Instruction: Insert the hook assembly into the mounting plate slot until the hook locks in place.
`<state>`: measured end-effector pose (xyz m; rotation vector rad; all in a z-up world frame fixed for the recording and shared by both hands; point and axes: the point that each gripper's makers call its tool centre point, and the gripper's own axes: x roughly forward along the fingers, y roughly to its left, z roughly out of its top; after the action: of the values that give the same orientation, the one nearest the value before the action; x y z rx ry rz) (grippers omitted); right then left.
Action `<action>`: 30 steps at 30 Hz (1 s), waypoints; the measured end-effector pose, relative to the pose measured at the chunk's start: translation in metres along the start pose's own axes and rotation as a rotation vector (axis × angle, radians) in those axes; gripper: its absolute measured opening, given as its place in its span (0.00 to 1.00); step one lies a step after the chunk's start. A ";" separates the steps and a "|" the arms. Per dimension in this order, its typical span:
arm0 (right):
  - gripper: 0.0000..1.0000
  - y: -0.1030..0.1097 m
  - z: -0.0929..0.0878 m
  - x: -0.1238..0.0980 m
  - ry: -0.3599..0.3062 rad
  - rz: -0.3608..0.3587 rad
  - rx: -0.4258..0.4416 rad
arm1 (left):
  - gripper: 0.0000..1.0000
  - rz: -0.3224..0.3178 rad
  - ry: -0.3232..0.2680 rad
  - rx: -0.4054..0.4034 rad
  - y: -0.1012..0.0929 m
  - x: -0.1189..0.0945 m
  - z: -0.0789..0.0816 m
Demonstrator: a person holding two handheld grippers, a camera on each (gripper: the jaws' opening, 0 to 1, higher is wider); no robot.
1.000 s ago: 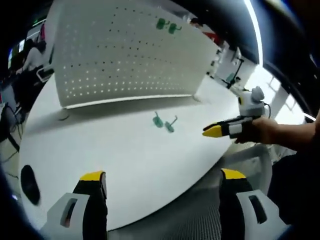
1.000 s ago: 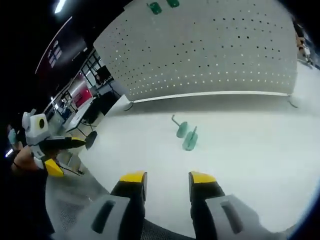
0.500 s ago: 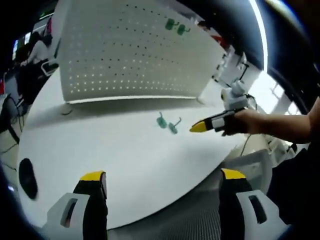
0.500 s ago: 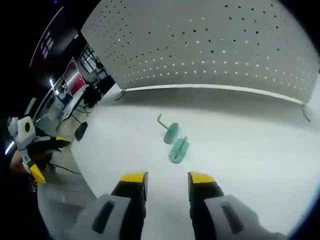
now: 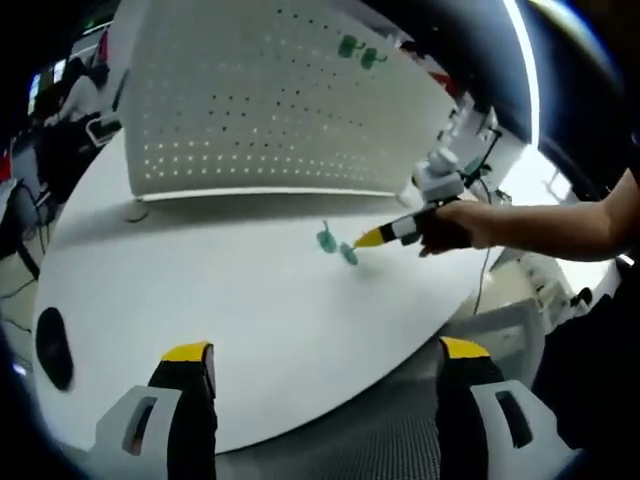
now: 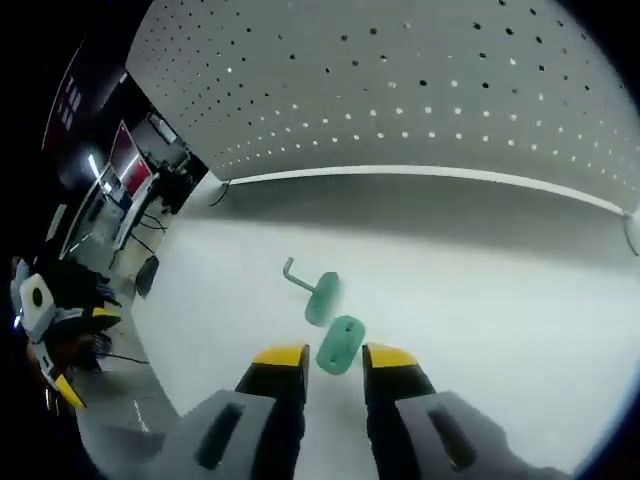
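1. While two green hook assemblies lie loose on the white table (image 6: 520, 300), the task is at its pickup stage: nothing is grasped or inserted yet, judging from how things lie.
2. On the table in front of the white pegboard (image 6: 400, 90), the near hook piece (image 6: 339, 344) lies just ahead of the right gripper (image 6: 335, 358), and the far hook piece (image 6: 318, 294), with its bent metal hook pointing away, lies just beyond and beside it.
3. The right gripper's yellow-tipped jaws stand slightly apart, closed on nothing, with the near piece's lower end at the gap between their tips; I cannot tell whether they touch it.
4. In the left gripper view the same right gripper (image 5: 372, 238), held in a hand (image 5: 450, 225), points at the pair of green pieces (image 5: 337, 246) on the table.
5. The left gripper (image 5: 325, 355) hangs well back over the table's near edge, jaws wide apart and empty.
6. High on the pegboard two more green pieces (image 5: 358, 50) are mounted already.
7. What remains: close on the near piece, lift it, carry it to the pegboard, and press it into a slot until it locks.
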<state>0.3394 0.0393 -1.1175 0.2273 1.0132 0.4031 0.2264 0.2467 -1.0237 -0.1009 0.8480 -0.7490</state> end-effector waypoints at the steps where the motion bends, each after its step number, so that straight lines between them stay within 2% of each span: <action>1: 0.17 0.000 0.000 0.001 0.003 0.007 0.016 | 0.92 0.000 -0.001 -0.002 0.000 0.000 0.000; 3: 0.16 0.000 0.001 0.004 0.003 0.013 0.053 | 0.92 0.002 0.000 -0.004 0.001 0.000 -0.001; 7: 0.11 -0.001 0.003 0.009 0.012 0.000 0.046 | 0.92 0.002 0.002 -0.006 0.002 0.000 -0.002; 9: 0.07 -0.004 0.005 0.010 0.000 -0.022 -0.005 | 0.92 0.002 0.004 -0.005 0.003 0.000 -0.002; 14: 0.00 -0.002 0.004 0.012 0.000 -0.017 0.023 | 0.92 -0.004 0.010 -0.008 0.001 0.001 -0.004; 18: 0.00 0.001 0.005 0.011 -0.010 -0.024 0.031 | 0.92 -0.010 0.017 -0.001 0.001 0.003 -0.004; 23: 0.00 0.008 0.012 0.005 -0.052 -0.017 0.053 | 0.92 -0.012 0.008 0.003 0.002 0.003 0.000; 27: 0.00 0.012 0.019 -0.001 -0.095 -0.046 -0.009 | 0.91 -0.010 0.006 0.004 0.005 0.004 0.002; 30: 0.00 0.023 0.026 -0.010 -0.139 -0.027 -0.008 | 0.91 -0.007 0.000 0.003 0.008 0.002 0.005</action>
<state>0.3519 0.0563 -1.0877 0.2312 0.8777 0.3615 0.2354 0.2499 -1.0247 -0.1015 0.8474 -0.7565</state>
